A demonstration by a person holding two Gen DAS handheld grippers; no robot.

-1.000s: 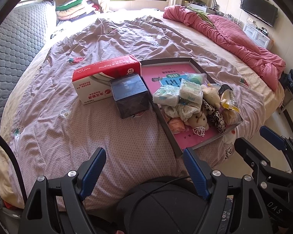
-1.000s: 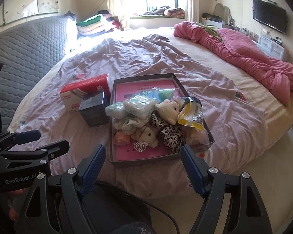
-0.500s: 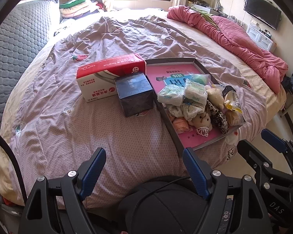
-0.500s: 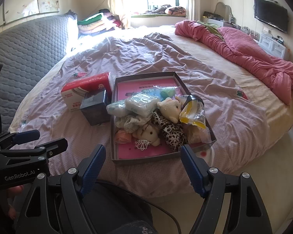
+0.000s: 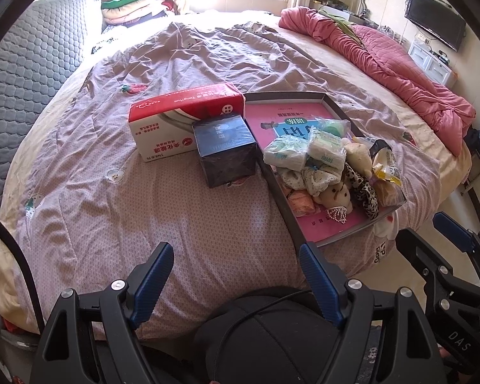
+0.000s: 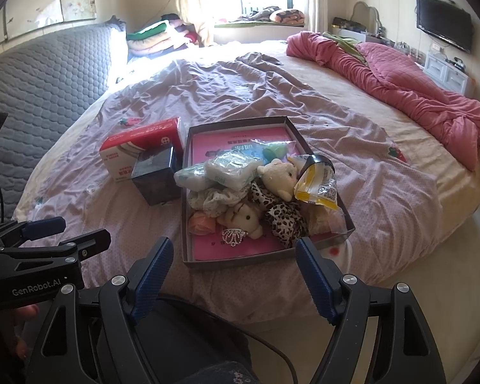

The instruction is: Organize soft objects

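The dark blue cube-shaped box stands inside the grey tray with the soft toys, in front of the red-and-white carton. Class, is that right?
Not quite: the dark blue cube-shaped box stands outside the grey tray, beside it on the bedspread, as the right wrist view shows. It is in front of the red-and-white carton.

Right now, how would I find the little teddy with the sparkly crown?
Look on the big bed for the shallow grey tray with a pink bottom, beside the red and white box. In its near end lies a small tan teddy, next to a leopard-print toy. Only this teddy has a tiny silver crown lying by it.
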